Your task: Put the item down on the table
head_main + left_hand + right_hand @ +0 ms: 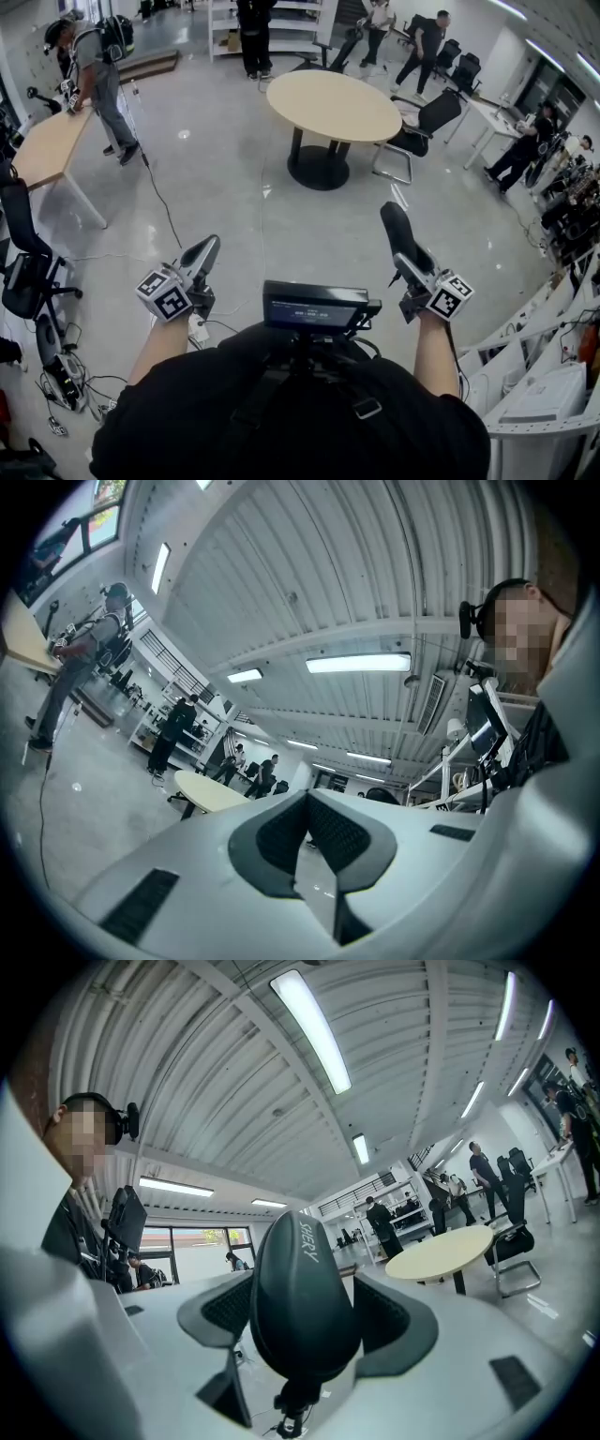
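Left tool empty, right tool carrying the dark item.
My left gripper has its jaws closed together on nothing. My right gripper is clamped on the dark oval item, pads against both its sides. It sticks out forward over the grey floor, well short of the round table.

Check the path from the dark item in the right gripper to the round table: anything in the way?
Nothing visible. The dark item sits in the right gripper; only bare floor lies between it and the round table. A black office chair stands at the table's right side, off the direct line.
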Motion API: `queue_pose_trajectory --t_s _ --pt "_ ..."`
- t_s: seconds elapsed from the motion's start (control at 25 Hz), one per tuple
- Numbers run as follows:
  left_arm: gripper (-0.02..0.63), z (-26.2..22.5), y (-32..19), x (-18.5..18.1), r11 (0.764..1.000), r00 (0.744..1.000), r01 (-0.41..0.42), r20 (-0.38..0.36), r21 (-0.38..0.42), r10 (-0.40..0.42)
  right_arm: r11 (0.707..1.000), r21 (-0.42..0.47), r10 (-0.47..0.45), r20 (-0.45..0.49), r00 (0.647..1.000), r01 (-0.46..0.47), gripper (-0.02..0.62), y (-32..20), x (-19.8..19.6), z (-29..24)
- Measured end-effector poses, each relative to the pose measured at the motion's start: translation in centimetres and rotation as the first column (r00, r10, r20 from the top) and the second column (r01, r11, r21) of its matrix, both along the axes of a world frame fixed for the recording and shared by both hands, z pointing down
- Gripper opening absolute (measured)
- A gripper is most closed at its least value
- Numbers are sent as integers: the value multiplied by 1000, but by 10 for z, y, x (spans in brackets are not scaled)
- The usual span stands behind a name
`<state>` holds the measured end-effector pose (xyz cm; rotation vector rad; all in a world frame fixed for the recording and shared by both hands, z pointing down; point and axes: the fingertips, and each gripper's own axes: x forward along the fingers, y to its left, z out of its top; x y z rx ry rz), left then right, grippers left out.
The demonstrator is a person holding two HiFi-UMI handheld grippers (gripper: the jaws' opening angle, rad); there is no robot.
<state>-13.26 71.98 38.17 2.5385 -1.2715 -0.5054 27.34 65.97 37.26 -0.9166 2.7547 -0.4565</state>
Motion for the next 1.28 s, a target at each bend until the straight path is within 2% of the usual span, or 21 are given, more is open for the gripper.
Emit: queue_pose_trajectory --t_s 0.2,0.36,0.52,0.72,0.96,1.16,1.28 --pt "0 8 11 -102 999 998 36 -43 -16 -36 1000 -30 -2 -26 1000 1 331 -4 -92 -1" --pt "0 14 20 -140 997 996 70 -57 -24 -71 999 -32 -28 -49 998 27 331 -7 -126 -1" --pt "0 19 23 -161 995 993 97 -71 -36 -99 998 -43 -51 -66 997 49 331 -14 -146 -4" --pt "0 25 20 -170 992 990 112 -78 -51 -115 996 -51 -77 -71 995 73 331 -28 -161 -2" --pt "0 21 7 -166 989 988 145 -51 -43 -147 992 -51 -116 -44 992 113 331 -63 -162 7" --pt "0 17 -23 -148 979 980 199 -19 -36 -200 986 -36 -165 -9 986 164 331 -113 -146 14" --pt "0 11 -54 -121 976 976 217 -27 -30 -218 981 -17 -192 -6 981 192 331 -146 -124 12"
